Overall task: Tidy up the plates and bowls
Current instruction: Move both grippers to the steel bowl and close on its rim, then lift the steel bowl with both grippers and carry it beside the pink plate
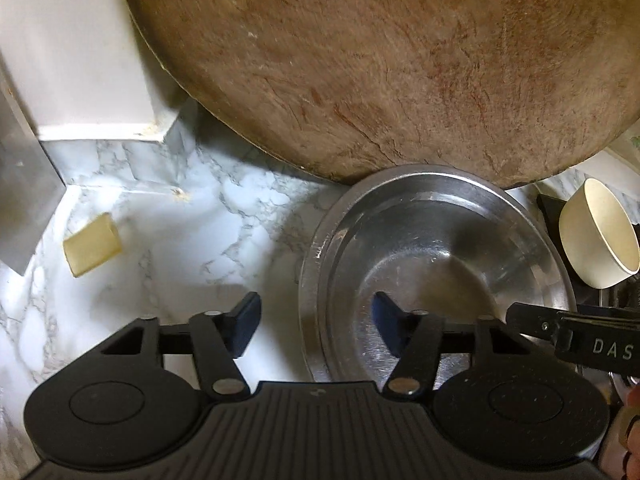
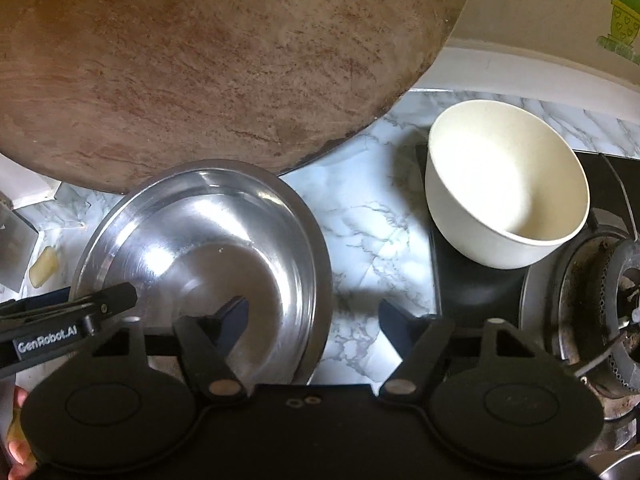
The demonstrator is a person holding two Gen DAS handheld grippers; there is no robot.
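A shallow steel bowl [image 1: 432,248] [image 2: 200,240] sits on the marble counter [image 1: 192,240], its far edge under a large round wooden board [image 1: 380,60] [image 2: 200,60]. My left gripper [image 1: 316,322] straddles the bowl's left rim, one finger inside and one over the counter, with the pads clear of the metal. My right gripper [image 2: 314,322] straddles the right rim in the same way, also apart from it. A white bowl [image 2: 504,184] [image 1: 596,236] stands empty to the right on the black hob's corner.
A gas burner [image 2: 600,300] lies right of the white bowl. A small yellow block [image 1: 92,244] rests on the counter at the left, near a white box [image 1: 80,60] and a metal panel [image 1: 20,184]. A decorated wall [image 2: 560,20] rises behind.
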